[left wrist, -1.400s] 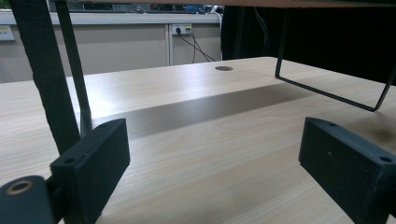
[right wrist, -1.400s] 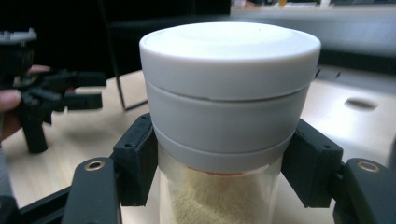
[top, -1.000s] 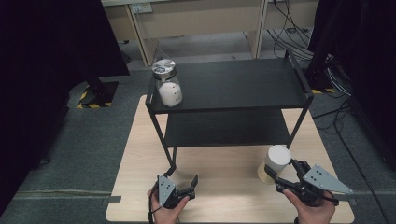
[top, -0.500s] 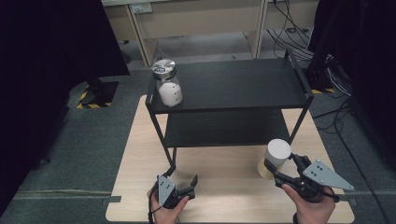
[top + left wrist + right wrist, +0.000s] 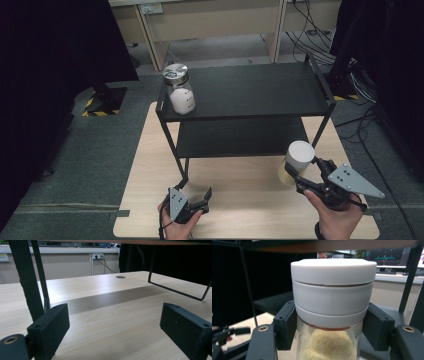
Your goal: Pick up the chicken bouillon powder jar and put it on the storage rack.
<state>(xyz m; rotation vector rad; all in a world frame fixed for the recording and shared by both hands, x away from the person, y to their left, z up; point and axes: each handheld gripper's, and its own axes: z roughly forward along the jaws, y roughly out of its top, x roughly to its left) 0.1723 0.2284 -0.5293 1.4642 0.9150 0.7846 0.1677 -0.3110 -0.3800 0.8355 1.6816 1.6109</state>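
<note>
A light wooden table (image 5: pixel 150 200) stood on grey carpet, carrying a black two-tier metal shelf rack (image 5: pixel 250 95). Beyond it ran pale cabinets with a wall socket and loose cables, and dark curtains hung on both sides. On the rack's top tier, at its left corner, sat a glass jar with a metal lid (image 5: pixel 178 89), holding something white.

The right gripper (image 5: pixel 306 172) was clamped on a white-lidded glass jar (image 5: pixel 296 161) of yellowish grain, its pads (image 5: pixel 284 325) pressing the glass just under the lid. The jar stood upright, long axis vertical, lid up, over the table's right front area beside the rack's lower tier.

The left gripper (image 5: pixel 192 192) rested low near the table's front edge, jaws apart with nothing between them.
</note>
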